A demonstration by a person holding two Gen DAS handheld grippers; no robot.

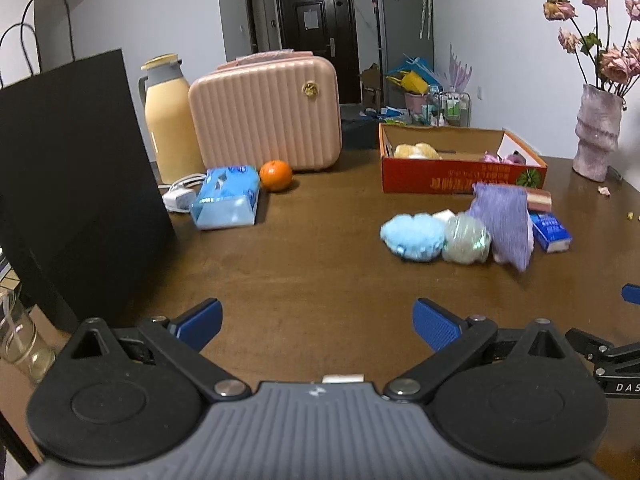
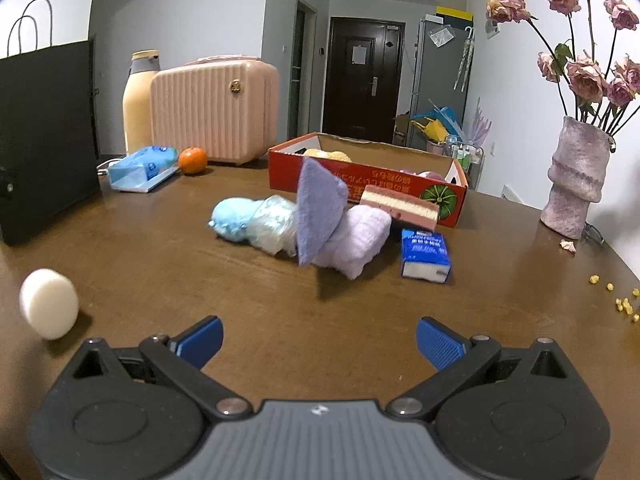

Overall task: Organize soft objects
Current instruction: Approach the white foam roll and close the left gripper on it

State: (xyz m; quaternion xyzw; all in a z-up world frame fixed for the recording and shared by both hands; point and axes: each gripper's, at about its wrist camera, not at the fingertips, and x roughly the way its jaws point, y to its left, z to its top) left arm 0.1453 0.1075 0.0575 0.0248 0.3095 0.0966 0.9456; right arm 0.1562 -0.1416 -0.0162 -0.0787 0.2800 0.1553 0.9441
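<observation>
Both handheld grippers hover low over a brown wooden counter [image 2: 160, 240], each with its blue-padded fingers spread wide and holding nothing.

The step in hand appears to be reaching for one of the loose soft things to move it into the open red cardboard box [image 2: 400, 184], which already holds a few soft items. To do it well, approach one item alone, close on its middle, and lift clear before crossing the box wall; the pile is tightly packed, so a careless grab could drag its neighbours.

Seen from the right gripper [image 2: 318, 338], the pile lies ahead at about 12 o'clock, well apart from the fingers: a fluffy light-blue puff [image 2: 230, 214], a crinkled clear plastic-wrapped bundle [image 2: 272, 226], a purple cloth [image 2: 318, 208] propped on a lilac knitted roll [image 2: 358, 240]. A white foam disc [image 2: 48, 304] sits at 9 o'clock.

From the left gripper [image 1: 318, 322], the pile lies at about 1 o'clock.
</observation>
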